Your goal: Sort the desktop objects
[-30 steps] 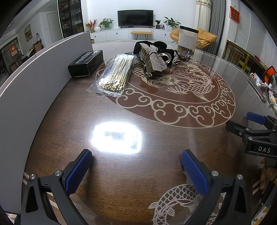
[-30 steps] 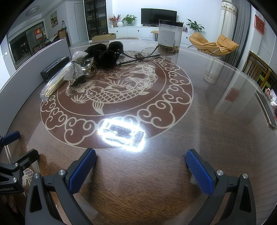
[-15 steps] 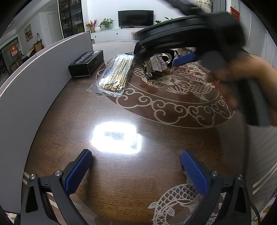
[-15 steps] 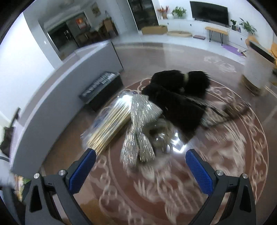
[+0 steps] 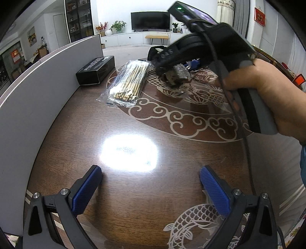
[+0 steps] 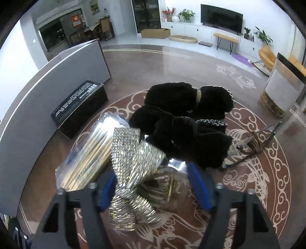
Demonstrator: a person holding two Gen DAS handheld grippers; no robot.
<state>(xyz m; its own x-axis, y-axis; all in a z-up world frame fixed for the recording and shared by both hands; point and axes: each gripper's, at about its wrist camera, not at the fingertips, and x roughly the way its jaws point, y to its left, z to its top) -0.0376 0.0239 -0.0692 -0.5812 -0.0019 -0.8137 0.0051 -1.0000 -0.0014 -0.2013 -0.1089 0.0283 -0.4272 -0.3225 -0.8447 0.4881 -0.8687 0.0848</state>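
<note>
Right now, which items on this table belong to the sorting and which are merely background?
Sorting: silver rhinestone bow, between the right tool's closing jaws; black fuzzy bows; chopstick packet; black box; clear bag.
Background: television, potted plants, grey partition.

So the pile: a sparkly silver bow (image 6: 133, 159) lies crumpled at about 6 o'clock, overlapping a clear bag of bamboo sticks (image 6: 86, 159) at 8. Two fuzzy black bows (image 6: 187, 122) lie stacked at 12, black box (image 6: 80, 107) at 10.
</note>
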